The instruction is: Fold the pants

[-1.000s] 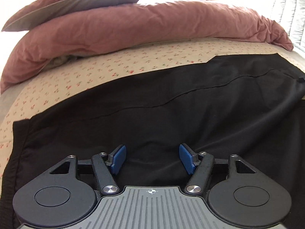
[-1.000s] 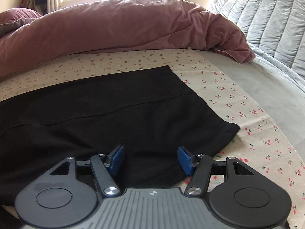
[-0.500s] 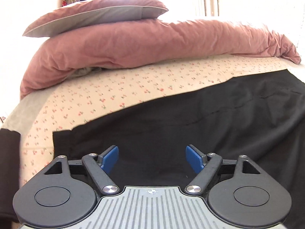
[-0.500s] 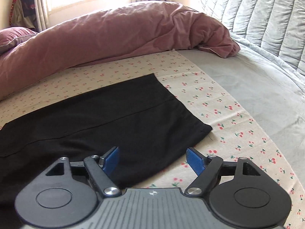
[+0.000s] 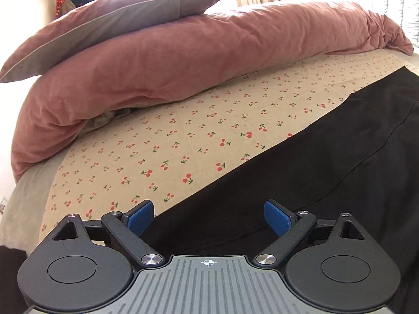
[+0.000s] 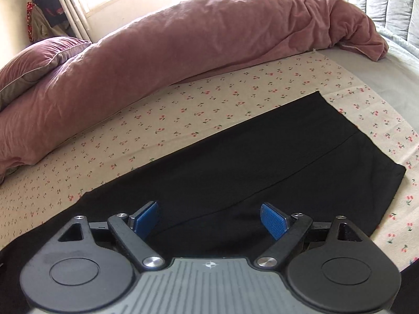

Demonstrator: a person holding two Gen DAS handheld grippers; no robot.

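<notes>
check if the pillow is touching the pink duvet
Touching. In the left wrist view the pillow lies directly on top of the bunched pink duvet, its lower edge pressed into the fabric with no gap.

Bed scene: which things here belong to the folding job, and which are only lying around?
Belongs to the job:
- black pants, lying flat on the sheet
- left gripper, open, holding nothing
- right gripper, open, holding nothing

Only lying around:
- pink duvet, bunched behind the pants
- pillow on top of it
- cherry-print sheet
</notes>
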